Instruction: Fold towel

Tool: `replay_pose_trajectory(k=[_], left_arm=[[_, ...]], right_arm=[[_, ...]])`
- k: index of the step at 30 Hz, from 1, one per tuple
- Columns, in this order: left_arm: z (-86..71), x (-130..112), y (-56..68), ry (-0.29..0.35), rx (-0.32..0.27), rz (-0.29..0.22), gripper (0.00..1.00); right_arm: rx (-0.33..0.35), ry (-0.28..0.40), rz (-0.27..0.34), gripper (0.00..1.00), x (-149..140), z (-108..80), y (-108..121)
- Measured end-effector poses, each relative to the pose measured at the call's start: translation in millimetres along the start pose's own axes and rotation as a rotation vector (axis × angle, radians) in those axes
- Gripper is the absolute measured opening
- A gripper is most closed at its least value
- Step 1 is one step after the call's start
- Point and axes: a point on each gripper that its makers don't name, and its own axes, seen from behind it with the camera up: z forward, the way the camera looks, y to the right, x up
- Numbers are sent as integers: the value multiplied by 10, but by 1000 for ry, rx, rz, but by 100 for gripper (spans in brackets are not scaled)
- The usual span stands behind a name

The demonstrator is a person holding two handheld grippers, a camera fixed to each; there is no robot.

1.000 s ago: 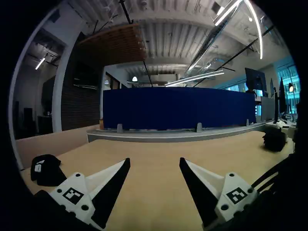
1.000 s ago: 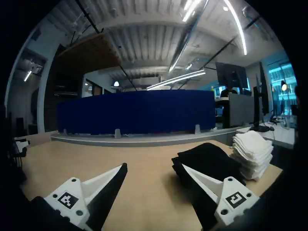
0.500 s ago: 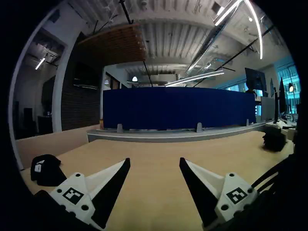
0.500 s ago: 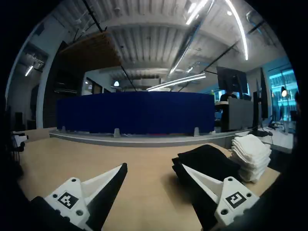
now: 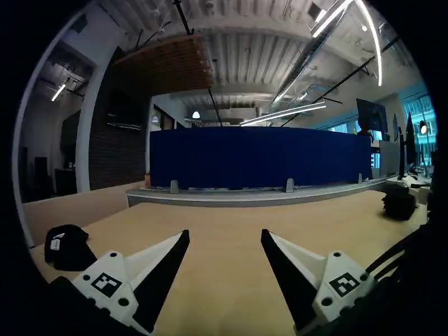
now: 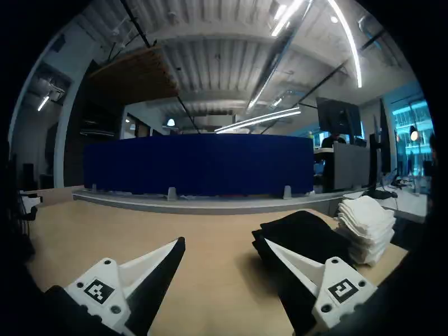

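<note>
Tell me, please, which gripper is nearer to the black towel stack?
Right. The right gripper has the black towel stack just beyond one finger; the left gripper sees a dark pile far off.

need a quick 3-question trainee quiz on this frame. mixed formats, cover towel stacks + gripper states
1. True or false: the right gripper is shut on the black towel stack.
2. Multiple choice: in the right gripper view, the white towel stack sits (A) just right of the black towel stack, (B) left of it, (C) on top of it.
3. Fill in: the left gripper is ___, with bare table showing between its fingers.

Key: 1 false (it is open and holds nothing); 2 A; 3 open.
</note>
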Motion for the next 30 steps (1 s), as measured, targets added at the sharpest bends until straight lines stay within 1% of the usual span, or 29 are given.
replay_pose_trajectory(k=[21, 30], left_arm=[[-7, 3, -2, 0, 0, 0, 95], [21, -10, 0, 0, 0, -2, 95]], right_arm=[[0, 0, 0, 100, -2, 3, 4], [0, 0, 0, 100, -5, -1, -1]])
